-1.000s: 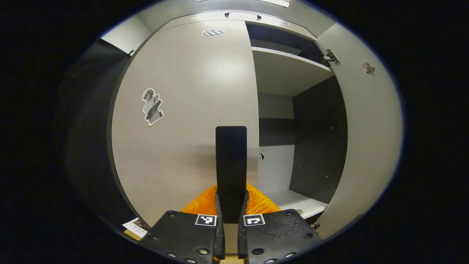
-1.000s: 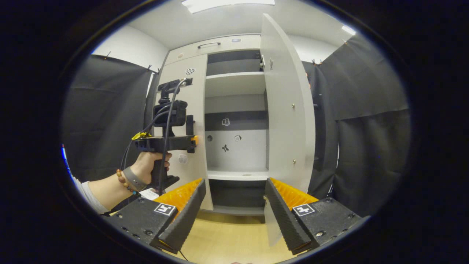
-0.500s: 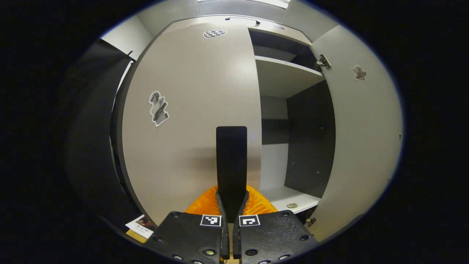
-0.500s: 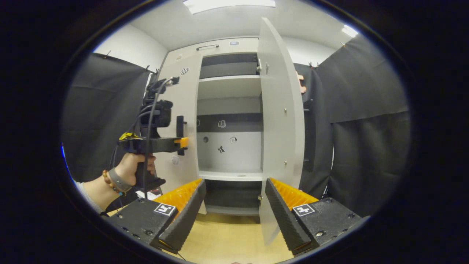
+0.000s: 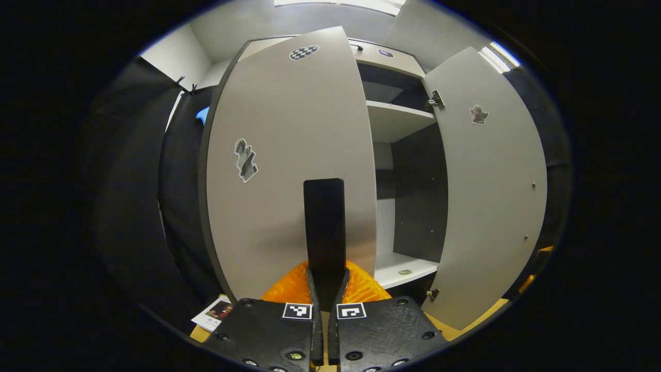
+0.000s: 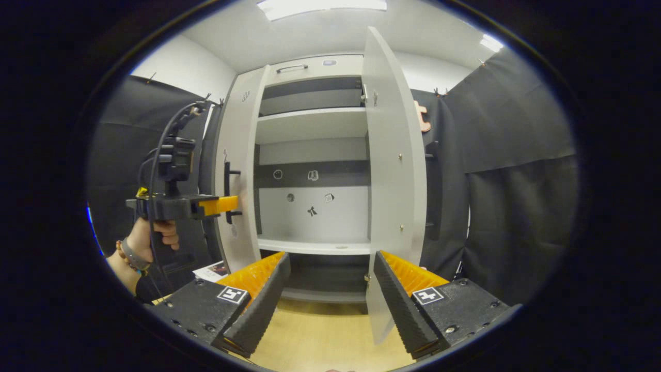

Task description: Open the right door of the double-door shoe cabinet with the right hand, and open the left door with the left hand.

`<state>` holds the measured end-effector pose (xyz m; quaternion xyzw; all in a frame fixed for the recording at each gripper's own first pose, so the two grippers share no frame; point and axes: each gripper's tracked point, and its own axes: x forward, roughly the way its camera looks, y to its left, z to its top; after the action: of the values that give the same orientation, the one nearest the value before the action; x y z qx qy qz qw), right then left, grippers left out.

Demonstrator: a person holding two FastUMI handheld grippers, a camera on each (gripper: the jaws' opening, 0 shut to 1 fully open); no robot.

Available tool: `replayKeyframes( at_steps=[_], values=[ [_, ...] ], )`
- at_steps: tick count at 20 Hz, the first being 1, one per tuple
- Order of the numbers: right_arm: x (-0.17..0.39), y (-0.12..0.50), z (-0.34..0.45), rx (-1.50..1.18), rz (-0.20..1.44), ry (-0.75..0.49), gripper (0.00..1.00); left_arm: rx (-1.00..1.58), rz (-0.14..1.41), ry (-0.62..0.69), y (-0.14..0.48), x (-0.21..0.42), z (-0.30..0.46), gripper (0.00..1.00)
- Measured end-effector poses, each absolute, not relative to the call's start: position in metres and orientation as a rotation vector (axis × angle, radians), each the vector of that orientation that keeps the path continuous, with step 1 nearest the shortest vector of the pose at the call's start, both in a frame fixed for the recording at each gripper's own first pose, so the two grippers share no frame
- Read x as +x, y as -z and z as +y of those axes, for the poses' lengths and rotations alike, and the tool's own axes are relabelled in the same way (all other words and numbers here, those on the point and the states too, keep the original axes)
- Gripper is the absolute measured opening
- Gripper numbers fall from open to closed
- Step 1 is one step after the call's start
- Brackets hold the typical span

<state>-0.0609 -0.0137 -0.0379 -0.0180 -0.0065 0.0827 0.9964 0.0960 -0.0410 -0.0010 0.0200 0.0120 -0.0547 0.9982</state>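
Observation:
The grey left door (image 5: 289, 155) of the shoe cabinet stands partly swung out. My left gripper (image 5: 325, 276) is shut on its upright black handle (image 5: 324, 222). In the right gripper view the same left gripper (image 6: 231, 204), held by a hand (image 6: 155, 235), pinches the handle (image 6: 227, 188) on the left door (image 6: 241, 155). The right door (image 6: 392, 181) stands wide open, edge toward me, and it appears as a broad panel (image 5: 490, 196) in the left gripper view. My right gripper (image 6: 331, 258) is open and empty, well back from the cabinet.
Inside the cabinet are a white upper shelf (image 6: 310, 124) and a lower shelf (image 6: 315, 245) with small stickers on the back panel. A printed card (image 5: 219, 312) lies on the wooden floor (image 6: 320, 336) by the left door. Black cloth walls flank the cabinet.
The left door has swung farther out with my left gripper holding its handle, and the hand has moved left. The right door and the open right gripper have hardly moved.

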Motion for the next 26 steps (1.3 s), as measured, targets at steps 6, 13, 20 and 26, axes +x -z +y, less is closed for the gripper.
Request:
replayKeyframes(
  at_steps=[6,13,20,26],
  values=[
    [-0.054,0.039,-0.008,-0.025,-0.009,-0.177,1.0,0.043,0.02,0.072,0.0,0.063,-0.01,0.03],
    [-0.049,0.046,0.007,-0.038,0.003,-0.204,1.0,0.061,0.026,0.012,-0.002,0.037,0.028,0.02],
    [-0.042,0.049,0.016,-0.054,0.014,-0.211,1.0,0.078,0.03,-0.088,0.0,0.016,0.084,0.01],
    [-0.042,0.051,0.027,-0.075,0.017,-0.23,1.0,0.004,0.012,-0.127,0.003,0.009,0.133,0.0]
  ],
)
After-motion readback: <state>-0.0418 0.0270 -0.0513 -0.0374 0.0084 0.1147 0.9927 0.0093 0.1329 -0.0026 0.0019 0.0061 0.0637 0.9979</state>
